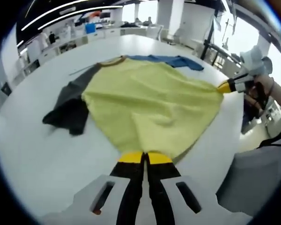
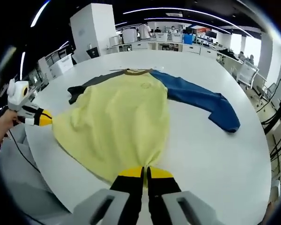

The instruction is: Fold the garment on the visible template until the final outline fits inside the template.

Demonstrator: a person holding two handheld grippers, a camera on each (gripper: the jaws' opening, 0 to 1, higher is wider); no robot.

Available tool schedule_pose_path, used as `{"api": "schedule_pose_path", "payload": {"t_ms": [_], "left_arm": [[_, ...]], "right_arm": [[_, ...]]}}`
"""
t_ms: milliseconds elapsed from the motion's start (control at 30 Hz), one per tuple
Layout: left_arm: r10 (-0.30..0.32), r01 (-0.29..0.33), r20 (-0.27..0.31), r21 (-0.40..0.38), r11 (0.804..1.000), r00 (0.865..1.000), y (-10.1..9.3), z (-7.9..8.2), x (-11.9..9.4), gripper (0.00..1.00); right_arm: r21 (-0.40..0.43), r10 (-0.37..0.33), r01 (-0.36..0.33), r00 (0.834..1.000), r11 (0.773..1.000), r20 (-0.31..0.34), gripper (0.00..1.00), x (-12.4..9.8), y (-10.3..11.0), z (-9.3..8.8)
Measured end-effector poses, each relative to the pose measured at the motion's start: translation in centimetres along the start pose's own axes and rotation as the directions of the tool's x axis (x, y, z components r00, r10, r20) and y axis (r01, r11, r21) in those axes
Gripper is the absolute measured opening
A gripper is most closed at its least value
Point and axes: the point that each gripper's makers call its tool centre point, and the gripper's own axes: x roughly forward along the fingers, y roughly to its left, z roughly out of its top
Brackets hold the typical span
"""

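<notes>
Both tongs, left (image 1: 145,158) and right (image 2: 145,173), pinched shut on shirt (image 1: 150,103) hem corners, first fold starting; next, lifting hem toward collar (image 2: 136,71).

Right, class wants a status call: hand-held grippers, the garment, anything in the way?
Left hand-held gripper shut on hem of yellow garment. Right hand-held gripper shut on opposite hem corner. Garment flat on white table, blue sleeve and grey sleeve spread. Nothing in the way.
</notes>
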Motion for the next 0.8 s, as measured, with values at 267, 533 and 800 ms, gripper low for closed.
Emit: {"api": "schedule_pose_path", "payload": {"t_ms": [267,533,800], "left_arm": [[0.019,-0.020,-0.043,-0.025,0.999,0.999,0.5,-2.3,-0.2,0.00],[0.030,-0.032,-0.073,-0.035,0.999,0.997,0.5,-4.0,0.4,0.00],[0.033,-0.038,-0.081,-0.059,0.998,0.996,0.5,-4.4,0.3,0.00]], "right_arm": [[0.011,0.007,-0.007,1.000,1.000,-0.025,0.00,0.4,0.7,-1.1],[0.010,-0.004,0.005,0.998,1.000,-0.059,0.00,0.7,0.6,-2.4],[0.014,-0.003,0.004,0.997,1.000,-0.072,0.00,1.0,0.6,-3.1]]}}
